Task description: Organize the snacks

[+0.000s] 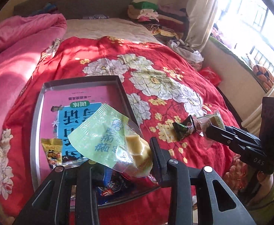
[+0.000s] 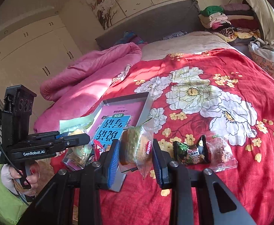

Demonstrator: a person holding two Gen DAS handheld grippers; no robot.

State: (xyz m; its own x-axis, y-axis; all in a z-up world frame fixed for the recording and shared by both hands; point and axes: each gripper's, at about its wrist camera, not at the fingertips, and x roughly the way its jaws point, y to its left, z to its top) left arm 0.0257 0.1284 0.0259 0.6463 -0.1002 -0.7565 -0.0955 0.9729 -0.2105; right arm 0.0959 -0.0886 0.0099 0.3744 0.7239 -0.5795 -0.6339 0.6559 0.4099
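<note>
The left gripper (image 1: 121,157) has its jaws closed on a pale green cake packet (image 1: 106,138), held above the metal tray (image 1: 36,116) on the red floral bedspread (image 2: 221,187). The right gripper (image 2: 135,161) clamps a clear-wrapped round cake (image 2: 137,146) just off the tray's 3 o'clock edge. A yellow snack (image 1: 52,150) lies in the tray at 7 o'clock. At 3 o'clock of the right gripper, a dark green packet (image 2: 189,151) and a clear pastry packet (image 2: 221,153) lie touching on the bedspread.
</note>
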